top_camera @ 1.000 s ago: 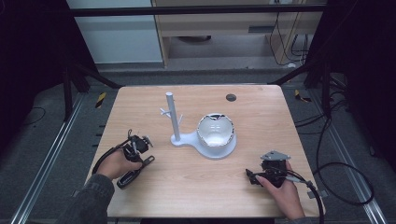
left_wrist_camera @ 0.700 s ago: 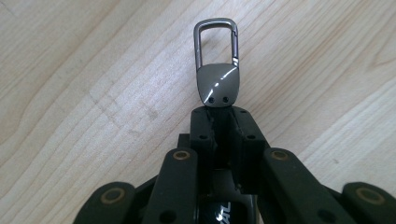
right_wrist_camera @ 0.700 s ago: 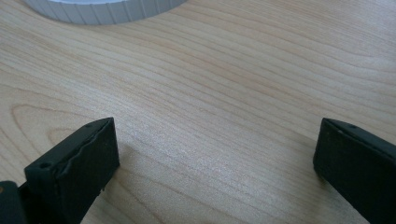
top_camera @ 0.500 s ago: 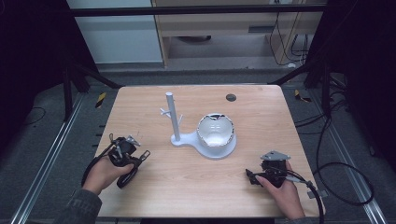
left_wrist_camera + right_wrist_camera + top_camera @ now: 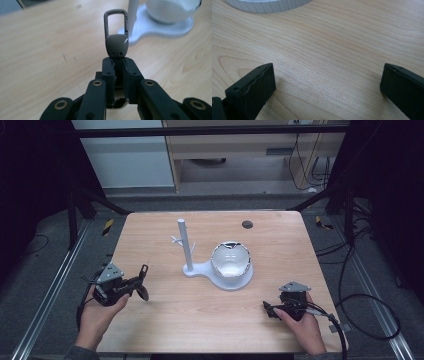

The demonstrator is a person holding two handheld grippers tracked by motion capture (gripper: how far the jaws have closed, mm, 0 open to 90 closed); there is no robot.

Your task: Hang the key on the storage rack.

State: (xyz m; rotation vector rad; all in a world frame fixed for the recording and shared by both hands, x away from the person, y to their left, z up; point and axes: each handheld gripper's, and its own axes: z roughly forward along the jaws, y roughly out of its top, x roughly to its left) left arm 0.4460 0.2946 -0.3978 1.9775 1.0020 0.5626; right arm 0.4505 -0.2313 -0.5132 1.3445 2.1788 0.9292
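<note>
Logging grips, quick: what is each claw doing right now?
Left claw: shut on the clip.
Right claw: open, nothing between its jaws.

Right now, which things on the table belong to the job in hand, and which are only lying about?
Part of the job:
- carabiner key clip, held in the left gripper
- white stand with peg post and bowl

Lying about:
- small dark disc near the far table edge
- right gripper, open, resting on the table

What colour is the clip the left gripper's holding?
Dark metallic grey, a carabiner-style clip pinched in the left gripper; clearest in the left gripper view.
</note>
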